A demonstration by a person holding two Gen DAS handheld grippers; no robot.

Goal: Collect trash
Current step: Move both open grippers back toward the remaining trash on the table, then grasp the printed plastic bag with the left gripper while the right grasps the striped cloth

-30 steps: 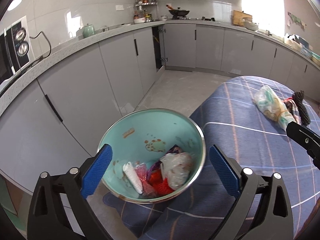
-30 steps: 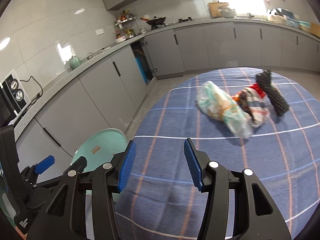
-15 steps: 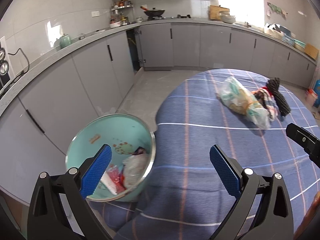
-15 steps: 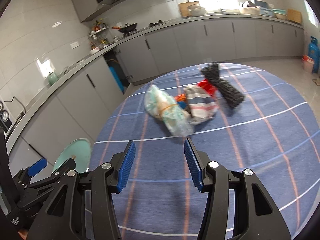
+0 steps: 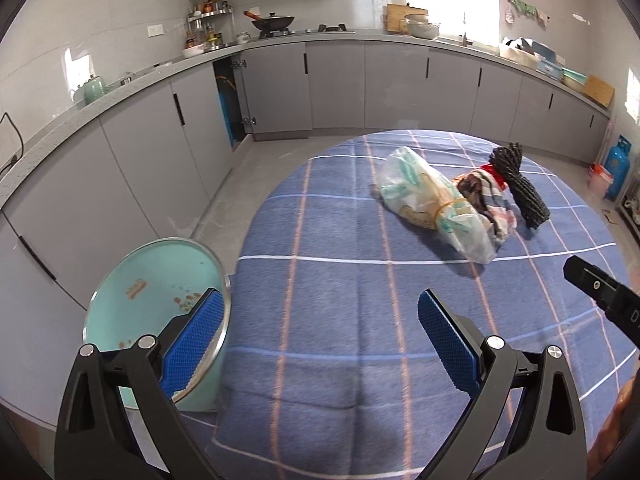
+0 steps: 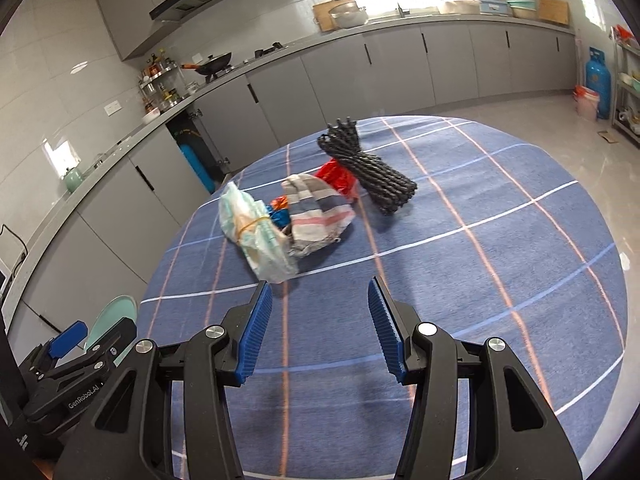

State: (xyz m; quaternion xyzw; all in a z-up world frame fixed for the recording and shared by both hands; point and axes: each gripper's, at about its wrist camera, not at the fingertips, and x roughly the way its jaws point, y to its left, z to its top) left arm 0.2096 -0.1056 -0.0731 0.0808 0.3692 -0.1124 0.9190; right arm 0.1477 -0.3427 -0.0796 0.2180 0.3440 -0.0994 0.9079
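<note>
While we hold both tools over the near half of the round table under its blue checked cloth (image 6: 500, 280), we list what lies ahead, nearest first.

Item one: our right gripper (image 6: 318, 326), black-framed with blue ribbed pads, jaws spread about halfway, nothing between them. Our left gripper (image 5: 320, 344), same make, stands spread wider and also empty, with the mint-green enamel basin with a steel rim (image 5: 156, 300) just beside its left pad at the table's edge.

Item two: the crumpled translucent plastic bag bound with a yellow rubber band (image 6: 256, 236). It lies ahead and slightly left of our right gripper, near end close to the left pad; its long axis runs away from us, leaning left. We judge the right hand nearer.

Item three: the grey-and-pink striped cloth bundle (image 6: 316, 212), touching the bag's right side, with small orange and blue scraps wedged between them.

Item four: the red plastic scrap (image 6: 338, 178), behind the bundle.

Item five: the coiled hank of black twisted rope (image 6: 368, 168), farthest, lying diagonally.
</note>
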